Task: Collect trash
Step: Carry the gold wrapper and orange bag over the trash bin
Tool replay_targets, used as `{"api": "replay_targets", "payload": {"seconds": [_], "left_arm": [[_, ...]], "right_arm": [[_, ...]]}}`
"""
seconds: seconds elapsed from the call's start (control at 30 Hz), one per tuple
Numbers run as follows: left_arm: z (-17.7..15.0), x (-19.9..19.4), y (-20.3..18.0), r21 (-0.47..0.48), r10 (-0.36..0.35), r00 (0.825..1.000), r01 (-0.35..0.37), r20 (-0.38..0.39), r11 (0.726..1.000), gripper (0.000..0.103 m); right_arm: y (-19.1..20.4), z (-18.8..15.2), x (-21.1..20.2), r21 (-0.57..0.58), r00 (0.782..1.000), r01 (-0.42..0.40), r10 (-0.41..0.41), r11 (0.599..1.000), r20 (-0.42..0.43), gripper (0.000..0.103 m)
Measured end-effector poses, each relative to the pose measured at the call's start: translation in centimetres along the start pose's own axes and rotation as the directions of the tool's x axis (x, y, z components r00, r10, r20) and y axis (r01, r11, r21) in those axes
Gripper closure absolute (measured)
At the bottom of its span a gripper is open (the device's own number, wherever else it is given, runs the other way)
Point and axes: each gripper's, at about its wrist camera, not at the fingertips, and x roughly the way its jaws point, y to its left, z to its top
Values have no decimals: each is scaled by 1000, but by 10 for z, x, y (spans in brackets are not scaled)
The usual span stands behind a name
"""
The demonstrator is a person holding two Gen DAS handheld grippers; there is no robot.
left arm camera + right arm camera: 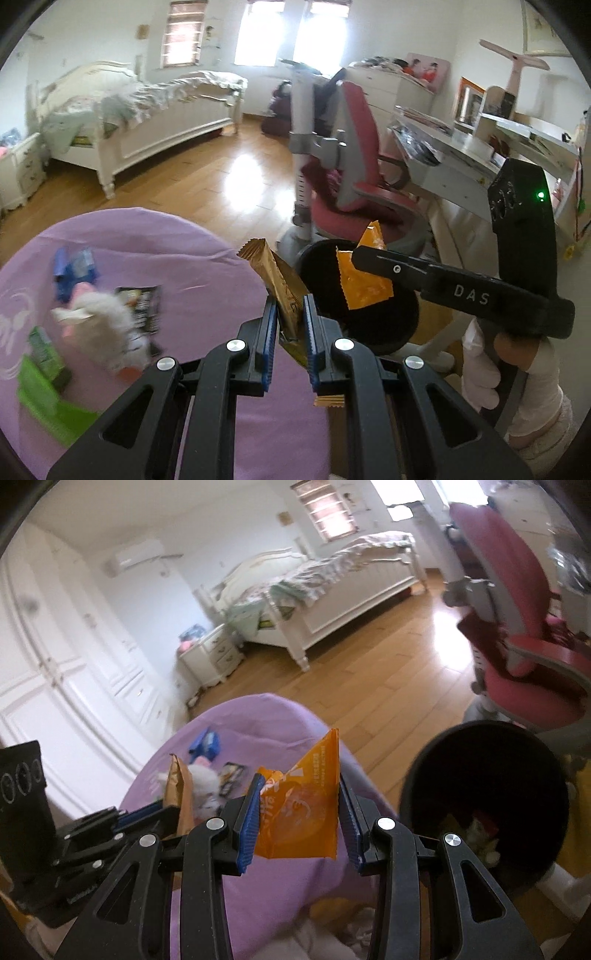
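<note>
Left wrist view: gold wrapper (pixel 282 291) clamped in left gripper (pixel 290 321), orange packet (pixel 364 282) pinched in right gripper (pixel 360 256).

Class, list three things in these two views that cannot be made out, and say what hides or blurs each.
1. Left wrist view: printing on the black packet, motion-blurred.
2. Right wrist view: contents of the black bin, lost in shadow.
3. Left wrist view: the gold wrapper, middle hidden by the left gripper.

L gripper (pixel 290 314) clamped, R gripper (pixel 301 812) part-closed, both tilted down.
</note>
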Motion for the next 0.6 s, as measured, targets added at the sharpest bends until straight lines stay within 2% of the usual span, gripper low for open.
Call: {"api": "replay_targets", "payload": {"seconds": [0.13, 0.33, 0.6], "left_arm": [[4, 23, -17, 25, -68, 998, 68, -12, 997, 88], [8, 59, -34, 29, -162, 985, 164, -58, 986, 88], [13, 109, -55, 33, -216, 968, 222, -131, 975, 88]], "right_arm": [[-32, -1, -9, 47, 999, 43, -44, 998, 18, 64], [-87, -7, -23, 142, 993, 105, -110, 984, 29, 64], [-141, -17, -35, 232, 987, 148, -160, 961, 34, 64]]}}
